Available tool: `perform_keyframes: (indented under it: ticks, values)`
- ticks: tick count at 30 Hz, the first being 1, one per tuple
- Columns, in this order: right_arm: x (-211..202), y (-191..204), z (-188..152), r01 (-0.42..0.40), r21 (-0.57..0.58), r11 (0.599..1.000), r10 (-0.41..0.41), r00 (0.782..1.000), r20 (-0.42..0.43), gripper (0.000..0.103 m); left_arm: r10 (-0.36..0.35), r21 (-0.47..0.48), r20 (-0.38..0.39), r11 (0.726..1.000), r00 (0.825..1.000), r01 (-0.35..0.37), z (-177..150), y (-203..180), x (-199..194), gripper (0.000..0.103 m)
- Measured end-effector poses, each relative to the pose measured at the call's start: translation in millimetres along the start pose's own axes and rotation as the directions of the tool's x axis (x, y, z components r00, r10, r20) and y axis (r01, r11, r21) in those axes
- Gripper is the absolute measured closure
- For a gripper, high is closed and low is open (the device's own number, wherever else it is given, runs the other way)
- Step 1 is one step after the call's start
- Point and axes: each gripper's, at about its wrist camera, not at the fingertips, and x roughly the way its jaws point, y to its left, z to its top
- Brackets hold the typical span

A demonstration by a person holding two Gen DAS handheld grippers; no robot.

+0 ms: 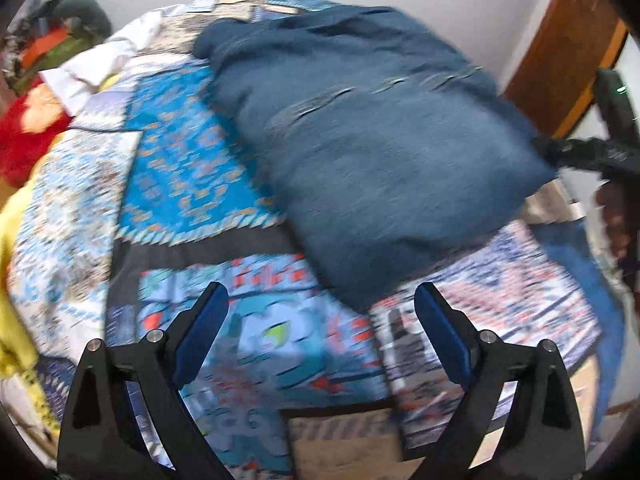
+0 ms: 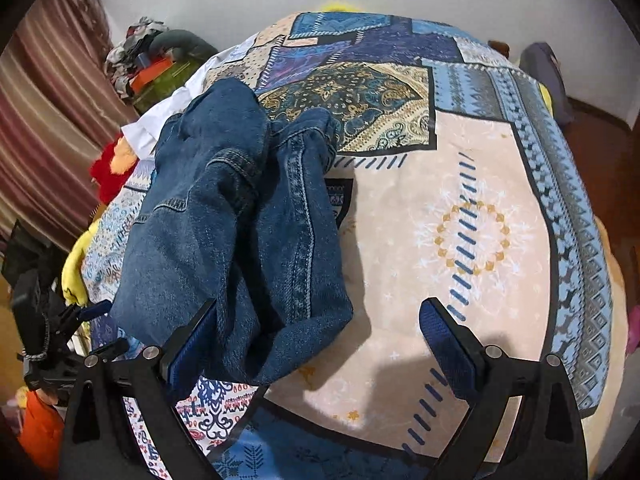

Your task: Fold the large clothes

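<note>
A pair of blue denim jeans (image 1: pixel 372 140) lies bunched on the patchwork bedspread (image 1: pixel 188 176). In the right wrist view the jeans (image 2: pixel 240 232) lie in folds, their near end resting against my right gripper's left finger. My left gripper (image 1: pixel 320 304) is open and empty, just short of the jeans' near corner. My right gripper (image 2: pixel 320 320) is open, with its right finger over bare bedspread (image 2: pixel 460 208). The right gripper also shows at the right edge of the left wrist view (image 1: pixel 616 120). The left gripper shows at the lower left of the right wrist view (image 2: pixel 60 328).
A white cloth (image 2: pixel 176 116) and a red fluffy item (image 2: pixel 110 172) lie by the bed's left side, with yellow fabric (image 1: pixel 16 280) beside them. A pile of clothes (image 2: pixel 156 56) sits in the far corner. A striped curtain (image 2: pixel 48 128) hangs left. A wooden door frame (image 1: pixel 568 44) stands right.
</note>
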Motion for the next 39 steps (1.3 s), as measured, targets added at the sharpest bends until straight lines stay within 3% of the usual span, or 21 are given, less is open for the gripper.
perform_keyframes:
  ticks: [2, 4, 7, 9, 13, 16, 19, 23, 29, 31, 35, 39]
  values:
    - [2, -1, 0, -0.005, 0.018, 1.0, 0.005, 1.0, 0.0, 0.006, 0.023, 0.032, -0.001, 0.999, 1.0, -0.023, 6, -10, 5, 0.008]
    - [2, -2, -1, -0.009, 0.023, 1.0, 0.009, 1.0, 0.002, 0.006, 0.129, 0.052, 0.005, 0.99, 0.992, -0.129, 11, -11, 16, 0.005]
    - [3, -4, -3, -0.015, 0.02, 1.0, 0.015, 1.0, 0.006, 0.006, 0.038, -0.05, -0.017, 0.998, 0.999, -0.039, 11, 12, 20, 0.004]
    - [4, -3, -5, -0.018, 0.004, 1.0, 0.018, 1.0, -0.008, 0.006, 0.076, -0.062, -0.014, 0.995, 0.997, -0.077, 7, 19, 17, 0.004]
    - [14, 2, -15, 0.06, -0.047, 0.997, -0.062, 0.997, -0.051, 0.007, 0.194, -0.065, -0.021, 0.979, 0.981, -0.195, 4, 35, 9, 0.006]
    - [16, 4, -17, 0.121, -0.09, 0.988, -0.128, 0.989, -0.073, 0.009, 0.203, -0.07, -0.052, 0.976, 0.978, -0.206, 4, 51, 1, 0.015]
    - [0, 4, -7, 0.088, -0.082, 0.993, -0.092, 0.995, -0.044, 0.009, 0.195, -0.06, -0.043, 0.978, 0.98, -0.198, 6, 62, -17, 0.015]
    - [-30, 9, 26, 0.019, -0.035, 0.999, -0.017, 0.999, 0.048, 0.009, 0.214, -0.081, 0.051, 0.975, 0.976, -0.209, 25, 76, -51, 0.015]
    - [-26, 55, 85, -0.119, -0.088, 0.989, 0.126, 0.989, 0.077, 0.008, 0.17, -0.169, 0.12, 0.974, 0.978, -0.149, 87, 109, -48, 0.013]
    - [-10, 74, 101, -0.152, -0.096, 0.984, 0.157, 0.986, 0.049, 0.008, 0.116, -0.188, 0.107, 0.978, 0.987, -0.095, 114, 115, -31, 0.013]
    - [48, 102, 130, -0.174, -0.099, 0.98, 0.169, 0.984, -0.056, 0.008, 0.024, -0.171, 0.052, 0.985, 0.998, -0.014, 157, 113, 17, 0.013]
    - [101, 93, 136, -0.122, -0.084, 0.989, 0.106, 0.981, -0.165, 0.008, -0.008, -0.177, 0.003, 0.984, 1.0, 0.008, 195, 108, 68, 0.013]
